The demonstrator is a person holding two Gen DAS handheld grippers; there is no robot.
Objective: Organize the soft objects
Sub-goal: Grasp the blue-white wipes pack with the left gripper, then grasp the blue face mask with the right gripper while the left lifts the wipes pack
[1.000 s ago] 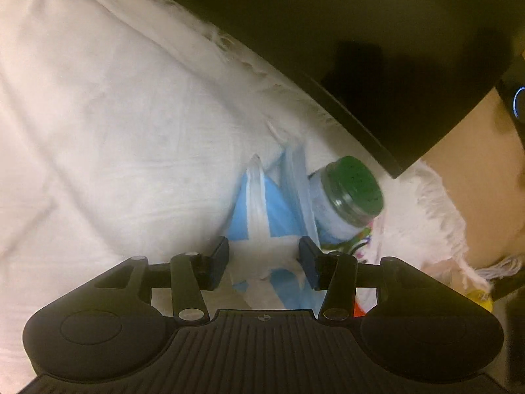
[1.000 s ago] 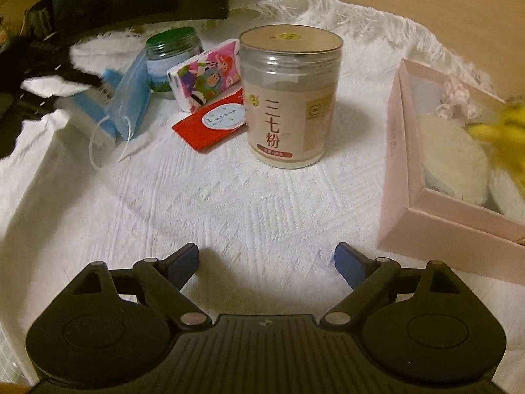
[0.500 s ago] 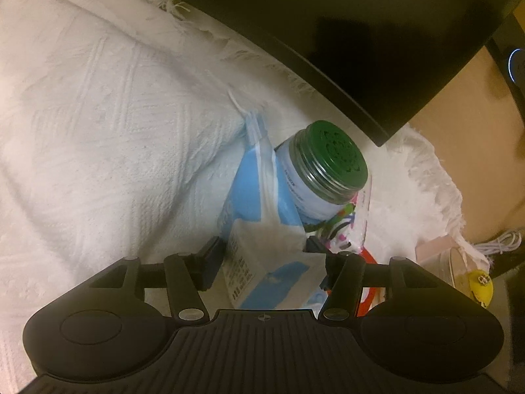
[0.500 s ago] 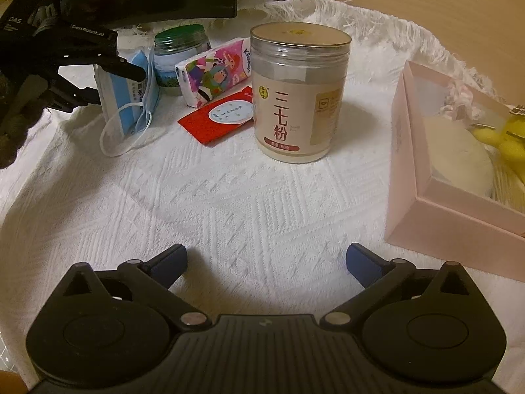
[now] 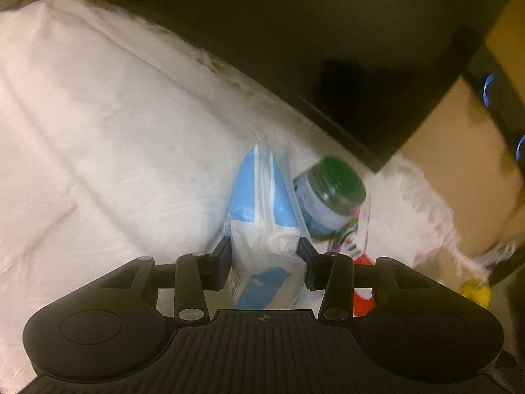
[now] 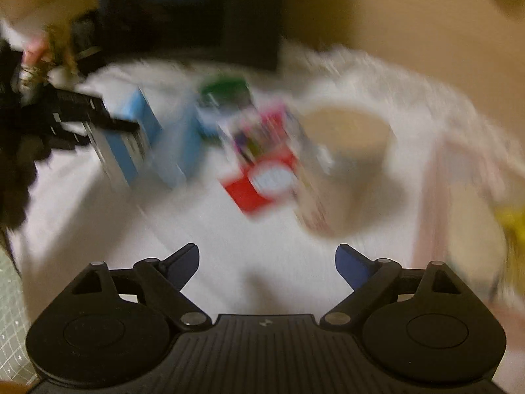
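My left gripper (image 5: 265, 256) is shut on a blue and white soft packet (image 5: 262, 229) and holds it above the white cloth (image 5: 115, 131). A blue face mask (image 5: 285, 193) hangs against the packet. In the blurred right wrist view the packet (image 6: 131, 138) shows at the left, held by the left gripper (image 6: 121, 124). My right gripper (image 6: 267, 261) is open and empty over the cloth (image 6: 229, 236). A colourful tissue pack (image 6: 259, 131) and a red packet (image 6: 262, 180) lie in the middle.
A green-lidded jar (image 5: 331, 193) stands right of the packet. A tall beige canister (image 6: 347, 151) stands mid-table. A pink box (image 6: 459, 197) with a yellow toy (image 6: 512, 226) is at the right. A black monitor (image 5: 328, 49) rises behind.
My left gripper has closed on the blue and white packet and lifted it off the cloth. The right gripper has swung fast, blurring its view, and stays open.
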